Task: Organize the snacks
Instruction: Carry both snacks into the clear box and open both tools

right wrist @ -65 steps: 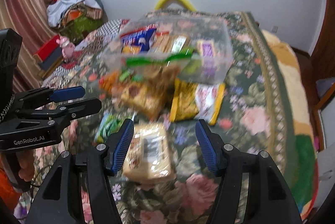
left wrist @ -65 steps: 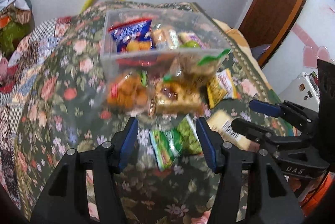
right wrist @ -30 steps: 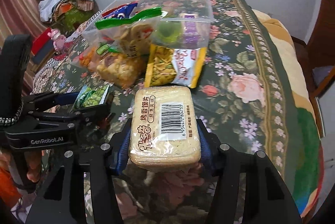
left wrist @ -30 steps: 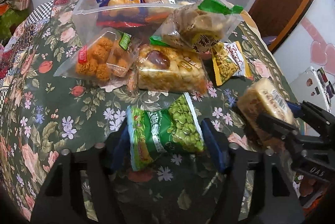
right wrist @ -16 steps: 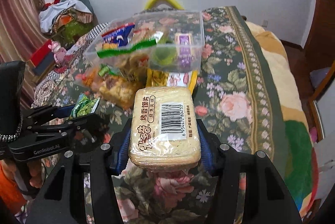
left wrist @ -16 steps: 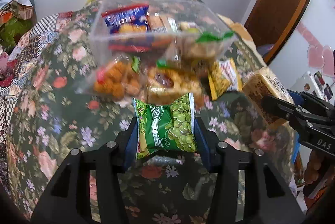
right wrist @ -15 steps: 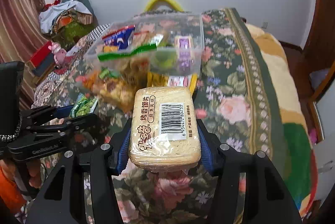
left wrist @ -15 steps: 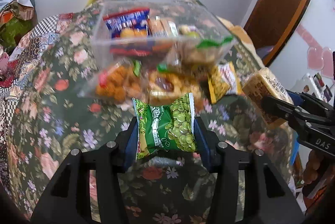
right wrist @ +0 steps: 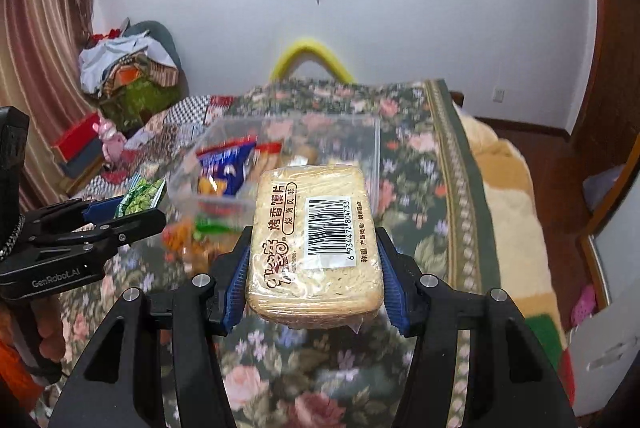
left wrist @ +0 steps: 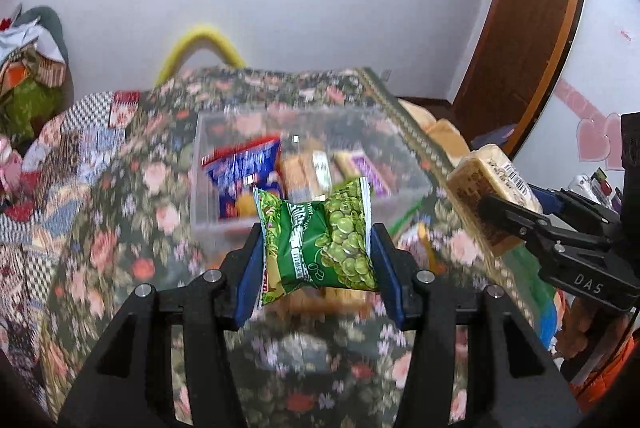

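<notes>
A: 2 grippers, and each one has a snack. The left gripper (left wrist: 318,260) is squeezing a green pea bag (left wrist: 318,242) between its blue pads (left wrist: 249,274). Its jaws have just been closing in on the bag, and the bag is pinched in the middle so it crinkles.

B: What about the other one?

A: The right gripper (right wrist: 314,270) is clamped on a pale bread-slice pack (right wrist: 314,248) with a barcode sticker on top. The pads press on both long sides of the pack.

B: Are the snacks up in the air?

A: Yes. Both are held off the flowery cloth (right wrist: 424,164) that covers the surface.

B: Where is the box?

A: The clear box (left wrist: 304,132) sits just ahead of both grippers and lower down. A blue snack bag (left wrist: 244,168) leans inside it, with a few more packs beside that, but they are blurry.

B: Is anything else lying around?

A: An orange snack bag (right wrist: 182,238) lies on the cloth in front of the box, ahead and to the left of the right gripper. From the left wrist view, the right gripper and its pack are off to the right side.
</notes>
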Demonstrator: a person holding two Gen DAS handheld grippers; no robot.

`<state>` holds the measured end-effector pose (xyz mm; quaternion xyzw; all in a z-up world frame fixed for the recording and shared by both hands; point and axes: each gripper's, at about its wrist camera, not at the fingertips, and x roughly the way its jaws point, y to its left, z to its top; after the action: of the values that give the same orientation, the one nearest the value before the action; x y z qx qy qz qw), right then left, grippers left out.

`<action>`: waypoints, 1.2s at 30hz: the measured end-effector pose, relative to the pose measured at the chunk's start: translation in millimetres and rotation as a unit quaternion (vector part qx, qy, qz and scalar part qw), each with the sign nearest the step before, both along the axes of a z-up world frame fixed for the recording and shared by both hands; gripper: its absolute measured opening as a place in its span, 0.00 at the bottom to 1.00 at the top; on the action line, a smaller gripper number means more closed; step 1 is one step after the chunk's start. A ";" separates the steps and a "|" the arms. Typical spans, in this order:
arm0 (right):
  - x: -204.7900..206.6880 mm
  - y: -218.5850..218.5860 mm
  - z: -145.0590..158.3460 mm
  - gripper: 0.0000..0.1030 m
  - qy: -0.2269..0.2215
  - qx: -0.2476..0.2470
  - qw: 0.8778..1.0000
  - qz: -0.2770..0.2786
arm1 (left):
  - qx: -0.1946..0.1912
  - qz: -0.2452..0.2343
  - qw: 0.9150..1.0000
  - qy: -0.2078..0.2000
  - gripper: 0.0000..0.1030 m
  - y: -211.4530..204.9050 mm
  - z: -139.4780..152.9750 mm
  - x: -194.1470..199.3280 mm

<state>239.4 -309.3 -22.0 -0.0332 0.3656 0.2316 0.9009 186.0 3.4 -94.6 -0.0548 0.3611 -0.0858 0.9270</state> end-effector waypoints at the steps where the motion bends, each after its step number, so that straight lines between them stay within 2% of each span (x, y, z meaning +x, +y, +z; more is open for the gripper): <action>1: 2.3 1.4 2.5 0.51 -0.004 0.000 1.000 0.000 | 0.001 -0.001 1.000 -0.004 0.49 -0.7 2.5 2.4; 9: 31.6 14.7 12.8 0.51 -0.028 0.002 1.000 -0.002 | 0.016 -0.010 1.000 -0.019 0.49 -14.2 15.2 43.2; 17: 62.6 26.3 3.9 0.51 -0.026 -0.003 1.000 -0.004 | 0.013 -0.012 1.000 -0.005 0.50 -15.7 2.9 89.0; 23: 92.1 33.5 -16.2 0.51 0.000 -0.002 1.000 -0.006 | -0.010 -0.009 1.000 0.025 0.50 -8.4 -16.3 129.0; 27: 113.2 35.8 -29.3 0.51 0.027 0.003 1.000 -0.005 | -0.006 -0.009 0.999 0.038 0.50 -6.3 -27.6 153.5; 31: 127.2 36.6 -41.7 0.51 0.048 0.002 0.999 -0.004 | -0.019 -0.007 0.998 0.060 0.50 -2.7 -40.8 173.8; 36: 134.8 41.8 -50.9 0.51 0.058 -0.011 0.998 0.003 | 0.002 -0.001 0.997 0.071 0.50 -4.2 -52.2 186.1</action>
<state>374.2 -267.5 -72.9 -0.0308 0.4196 0.2313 0.8772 372.1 -0.7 -146.8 -0.0585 0.4266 -0.0814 0.8989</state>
